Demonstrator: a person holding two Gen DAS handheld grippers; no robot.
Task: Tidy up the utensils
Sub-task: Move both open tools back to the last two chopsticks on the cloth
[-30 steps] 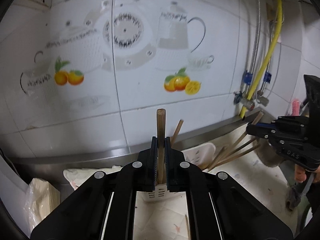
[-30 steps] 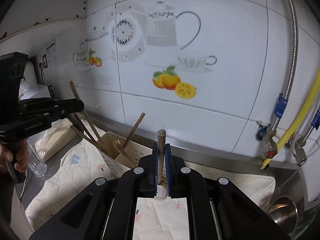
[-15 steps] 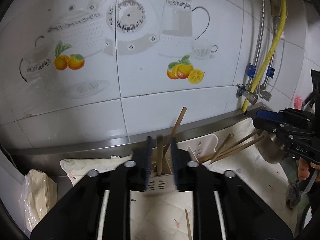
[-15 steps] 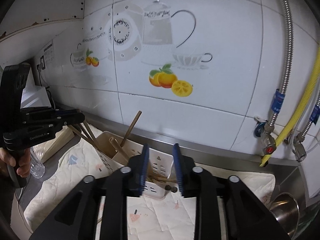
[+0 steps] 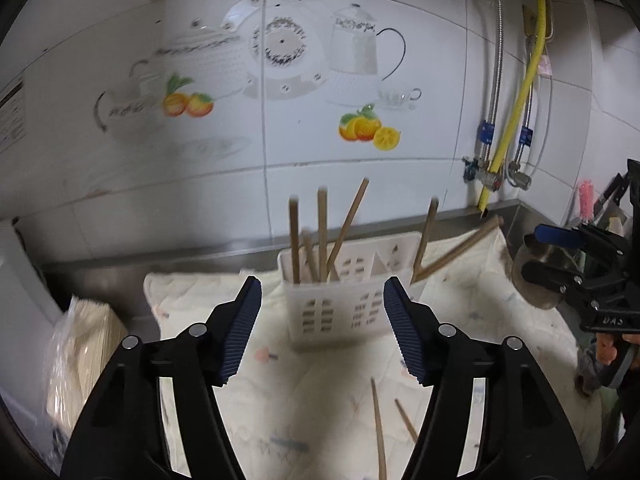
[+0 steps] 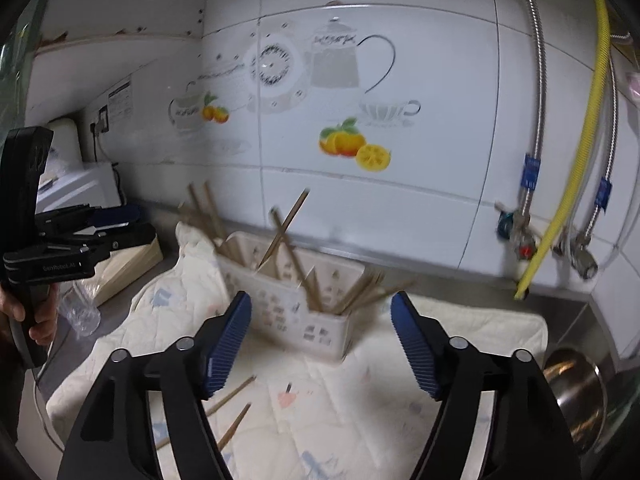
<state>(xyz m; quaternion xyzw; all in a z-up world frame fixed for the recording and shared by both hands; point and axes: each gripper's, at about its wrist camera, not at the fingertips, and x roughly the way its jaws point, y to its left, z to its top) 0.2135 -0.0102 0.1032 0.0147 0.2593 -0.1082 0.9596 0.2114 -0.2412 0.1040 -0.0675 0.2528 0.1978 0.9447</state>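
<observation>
1. Looking down the left gripper (image 5: 322, 300), its jaws were spreading apart with nothing pinched between the blue ribbed pads (image 5: 240, 330); the white slotted caddy (image 5: 340, 300) just sat beyond the gap.
2. Same deal on the right gripper (image 6: 320, 316): jaws opening, pads bare, caddy (image 6: 296, 312) further out ahead of them.
3. The caddy stood on a pale quilted cloth (image 5: 312, 392) spread over the steel worktop (image 5: 100, 280), close to the tiled wall.
4. Chopsticks (image 5: 322, 236) stood pretty much upright in its left compartment, and a few more (image 5: 456, 250) leaned way out to the right from the other end.
5. A couple of loose chopsticks (image 5: 378, 428) lay flat on the cloth on the near side of the caddy, between the left gripper's fingers in that view.
6. A steel bowl (image 6: 576, 392) sat off at the right edge of the cloth, and a plastic-wrapped bundle (image 5: 80, 360) lay off to the left.
7. Bit of motion blur on everything, so I couldn't count the sticks exactly.
</observation>
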